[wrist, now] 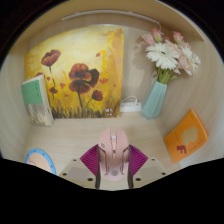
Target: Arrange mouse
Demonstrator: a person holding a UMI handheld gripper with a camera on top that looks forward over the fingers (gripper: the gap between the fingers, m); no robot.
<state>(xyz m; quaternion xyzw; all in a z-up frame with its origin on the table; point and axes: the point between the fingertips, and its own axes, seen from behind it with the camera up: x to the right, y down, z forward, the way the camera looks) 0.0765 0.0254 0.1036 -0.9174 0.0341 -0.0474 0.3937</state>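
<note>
A: Low centre of frame: pink mouse (113, 150) pinched in gripper (113, 166), above bench (90, 135).

B: Could slip if squeezed unevenly. Might bump vase (154, 99), upper right.

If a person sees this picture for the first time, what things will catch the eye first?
Likely the big poppy painting leaning at the back, beyond the fingers. To its right stands a blue vase with white and pink flowers. Close in, a pale pink mouse sits between the fingers of the gripper, pads at both sides.
</note>
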